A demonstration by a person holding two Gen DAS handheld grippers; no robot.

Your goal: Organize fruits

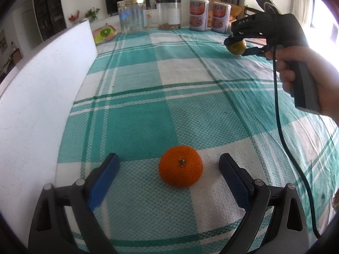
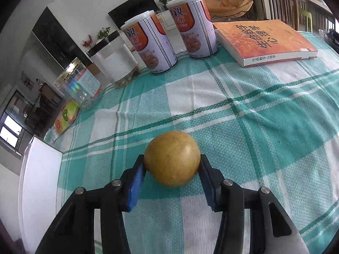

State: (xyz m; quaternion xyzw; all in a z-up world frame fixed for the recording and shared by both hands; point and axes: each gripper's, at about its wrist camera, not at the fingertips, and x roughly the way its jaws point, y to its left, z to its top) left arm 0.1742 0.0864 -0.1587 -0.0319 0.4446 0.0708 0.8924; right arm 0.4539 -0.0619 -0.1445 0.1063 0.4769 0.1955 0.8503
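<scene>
1. Orange, pebbled rind marks the round mandarin [image 1: 180,166]; it is lying on the teal-and-white checked woven tablecloth [image 1: 148,80], between the spread blue pads of your left gripper [image 1: 169,165], touching neither.
2. You are clamping the right gripper [image 2: 172,165] on the smooth, speckled yellow-green round fruit [image 2: 172,158], both pads pressing its sides; whether it is resting on the cloth or lifted is unclear.
3. Judging progress: one fruit is gripped, one is waiting, neither is placed yet.
4. You are working beside a matte white flat board [image 1: 42,89], possibly the destination.
</scene>
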